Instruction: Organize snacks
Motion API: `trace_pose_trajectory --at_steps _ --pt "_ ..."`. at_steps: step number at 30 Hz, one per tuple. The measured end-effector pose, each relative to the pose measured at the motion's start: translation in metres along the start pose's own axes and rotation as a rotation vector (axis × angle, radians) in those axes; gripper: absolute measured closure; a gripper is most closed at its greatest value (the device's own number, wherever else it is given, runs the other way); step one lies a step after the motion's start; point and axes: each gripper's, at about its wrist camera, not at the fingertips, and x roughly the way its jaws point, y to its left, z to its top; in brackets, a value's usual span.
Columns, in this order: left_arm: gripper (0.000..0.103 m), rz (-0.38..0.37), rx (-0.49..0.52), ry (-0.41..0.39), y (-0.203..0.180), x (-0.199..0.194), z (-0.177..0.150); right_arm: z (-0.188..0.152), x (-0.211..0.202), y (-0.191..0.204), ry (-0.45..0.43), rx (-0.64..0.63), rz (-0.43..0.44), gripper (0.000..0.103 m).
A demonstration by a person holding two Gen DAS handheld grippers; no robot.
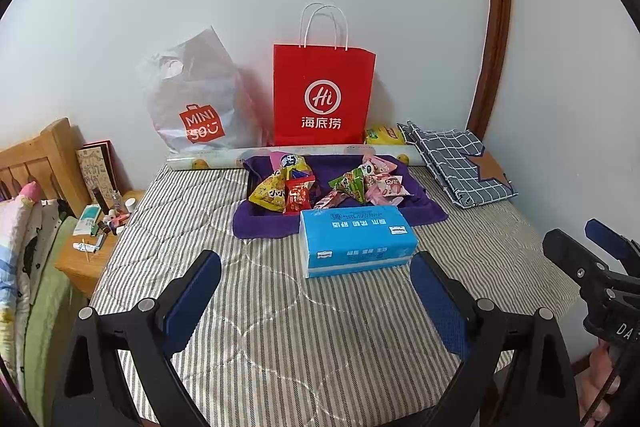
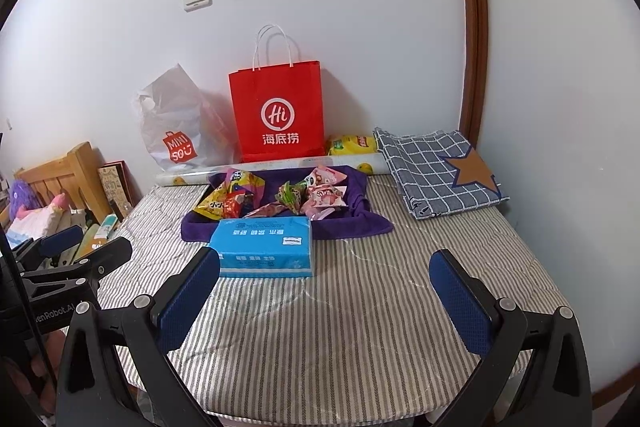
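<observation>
Sitting on one purple towel [image 1: 340, 217], right behind one blue tissue pack [image 1: 356, 241]: about six snack packets [image 1: 328, 187], namely two yellow, one red, one green and two pink, though overlapping too much for a sure count. Standing behind the tissue pack against the wall: one red paper bag [image 1: 323, 95] and, left of it, one white plastic bag [image 1: 196, 99]. Lying to the right of the tissue pack: one folded checked cloth [image 2: 436, 173]. Hovering in front of the tissue pack over the striped mattress [image 1: 320, 327]: left gripper [image 1: 316, 297], jaws gaping wide, holding nothing. Hovering alongside, in front and to the right of the pack: right gripper [image 2: 324, 295], jaws likewise spread apart and empty.
</observation>
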Motion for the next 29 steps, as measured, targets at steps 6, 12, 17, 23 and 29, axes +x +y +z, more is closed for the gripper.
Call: trace_pose_trajectory --at_steps 6,12,17,23,29 --pt "0.007 0.008 0.002 0.003 0.002 0.001 0.002 0.001 0.0 0.003 0.001 0.002 0.022 0.0" --pt "0.007 -0.005 0.003 0.008 -0.001 0.001 0.001 0.002 0.0 0.007 0.004 -0.006 0.028 0.0" --pt "0.007 -0.001 0.031 0.022 -0.008 0.006 -0.001 0.002 -0.002 0.005 0.0 0.011 0.049 0.0" --pt "0.007 -0.005 0.034 0.02 -0.01 0.005 -0.001 0.002 -0.001 0.008 0.004 0.004 0.045 0.0" --pt "0.007 0.003 0.033 0.015 -0.008 0.004 0.002 0.005 0.001 0.008 0.03 0.009 0.045 0.0"
